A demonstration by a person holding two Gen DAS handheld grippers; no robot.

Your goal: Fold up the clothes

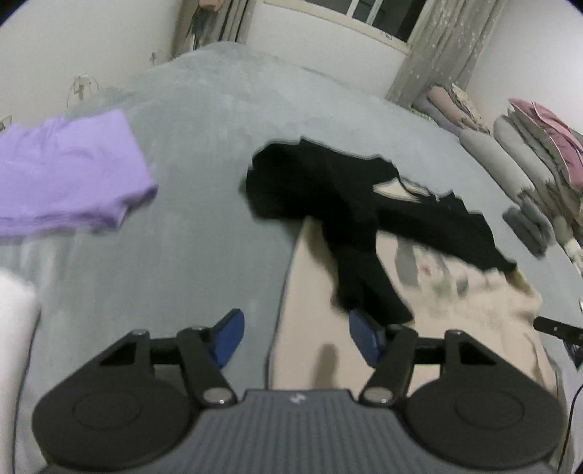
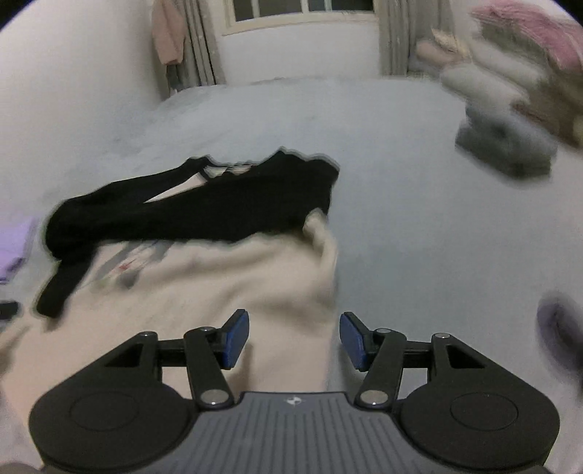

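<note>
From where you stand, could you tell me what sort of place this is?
Most likely a bedroom: a wide grey bed strewn with clothes, a curtained window, and folded bedding stacked beside it.

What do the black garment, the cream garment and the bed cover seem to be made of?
Black garment: soft matte fabric, maybe a knit; it lies limp and shows no shine. Cream garment: soft cloth with a faint print, rumpled; blur hides the weave. Bed cover: grey, slightly fuzzy cloth, perhaps velvety, judging by patchy shading.
</note>
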